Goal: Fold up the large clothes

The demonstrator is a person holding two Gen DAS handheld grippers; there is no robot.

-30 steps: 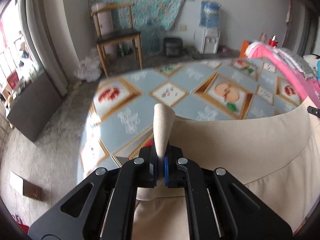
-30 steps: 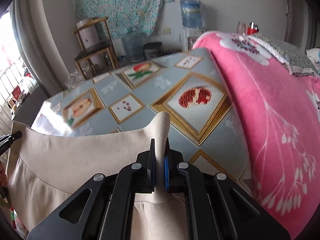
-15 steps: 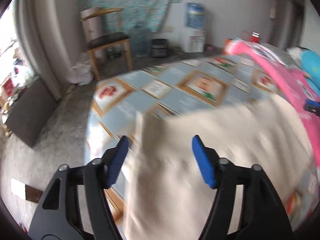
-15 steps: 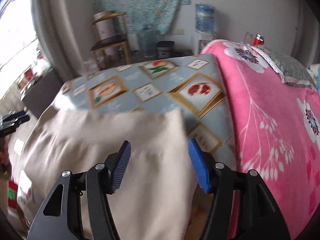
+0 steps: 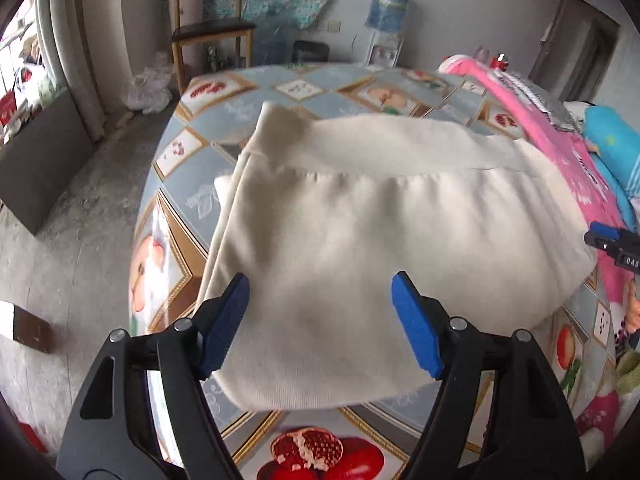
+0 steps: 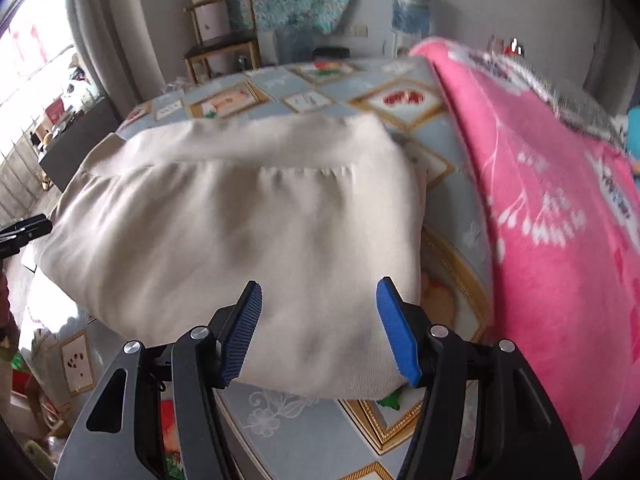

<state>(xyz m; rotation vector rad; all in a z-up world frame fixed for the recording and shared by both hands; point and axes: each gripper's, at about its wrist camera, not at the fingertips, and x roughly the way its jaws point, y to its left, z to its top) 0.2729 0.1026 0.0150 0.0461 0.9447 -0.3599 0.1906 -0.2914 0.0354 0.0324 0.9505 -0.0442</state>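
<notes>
A cream garment (image 5: 380, 220) lies folded over on the fruit-patterned bed sheet (image 5: 192, 148), its ribbed band across the far side. My left gripper (image 5: 320, 284) hovers over the garment's near left part. Its jaws are opening, blue pads wide apart and pressing on nothing. In the right wrist view the same garment (image 6: 240, 220) lies under my right gripper (image 6: 319, 285), which is open above the near right corner and holds nothing. Each gripper shows at the edge of the other's view: the right gripper (image 5: 612, 244) and the left gripper (image 6: 20, 232).
A pink flowered blanket (image 6: 540, 200) is heaped along the garment's right side, with a blue pillow (image 5: 608, 136) beyond it. A wooden chair (image 5: 208, 32) and a water dispenser (image 5: 388, 8) stand on the floor past the bed. The bed's left edge drops to grey floor (image 5: 72, 220).
Both grippers were shut on the garment's far edge a second ago. They have let it go and opened, and both have drawn back toward the near side. The garment now lies folded.
</notes>
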